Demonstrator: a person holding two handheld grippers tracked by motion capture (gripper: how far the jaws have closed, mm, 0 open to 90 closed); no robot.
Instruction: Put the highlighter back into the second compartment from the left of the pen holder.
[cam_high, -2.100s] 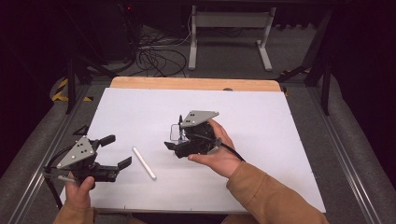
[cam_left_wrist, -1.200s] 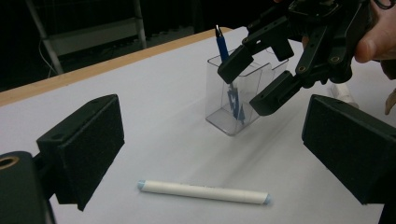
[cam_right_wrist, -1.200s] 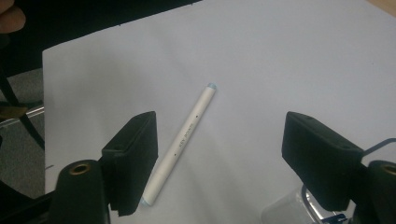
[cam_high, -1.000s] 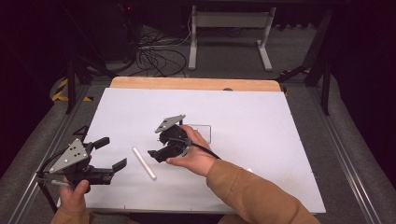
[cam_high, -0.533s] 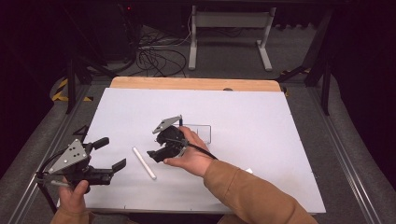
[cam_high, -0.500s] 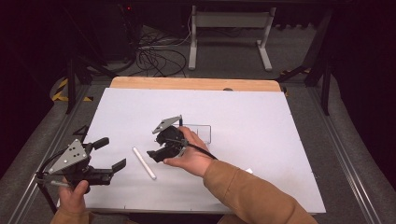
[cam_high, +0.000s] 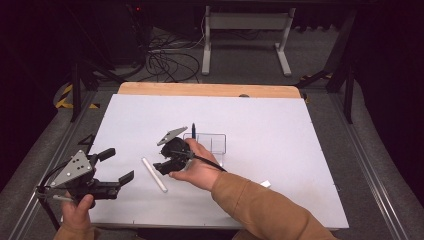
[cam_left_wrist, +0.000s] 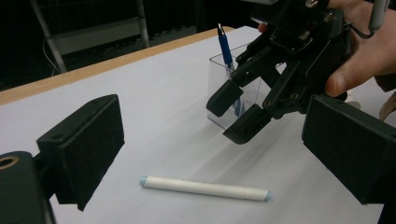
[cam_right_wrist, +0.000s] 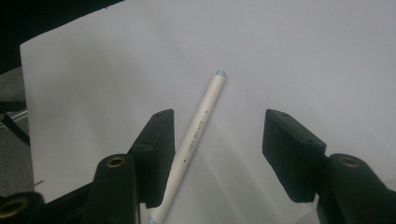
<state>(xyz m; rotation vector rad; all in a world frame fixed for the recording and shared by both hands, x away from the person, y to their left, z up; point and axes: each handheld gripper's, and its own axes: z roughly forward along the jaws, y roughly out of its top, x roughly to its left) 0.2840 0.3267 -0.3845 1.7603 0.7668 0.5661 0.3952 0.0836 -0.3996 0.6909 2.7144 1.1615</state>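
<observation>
While the large white rectangular table top (cam_high: 280, 150) carries little, each thing on it sits where the work needs it. Its wooden far edge (cam_high: 210, 89) marks the side away from the person, and the working items lie toward the near left, within reach of both arms.

Next in size, the person's right forearm in a tan sleeve (cam_high: 260, 210) crosses from the bottom right toward the middle, so that the right gripper (cam_high: 165, 167) can come at the pen from the side of the container. Its jaws stand spread apart, holding nothing. In the right gripper view the pen lies on the table between them, close beside one pad (cam_right_wrist: 156, 154), which looks like a lining-up for a pinch across the barrel. I cannot tell whether that pad touches it.

Held lower left, well apart from the pen, the left gripper (cam_high: 116, 165) is also released and empty, apparently waiting.

A clear plastic rectangular container (cam_high: 212, 143) stands just beyond the right hand, a dark blue pen (cam_high: 193, 131) upright inside it; it is probably where the other pen belongs.

Smallest, the slim white cylindrical pen with pale blue ends (cam_high: 154, 175) lies flat and bare on the table, with faint printed lettering along its barrel.
</observation>
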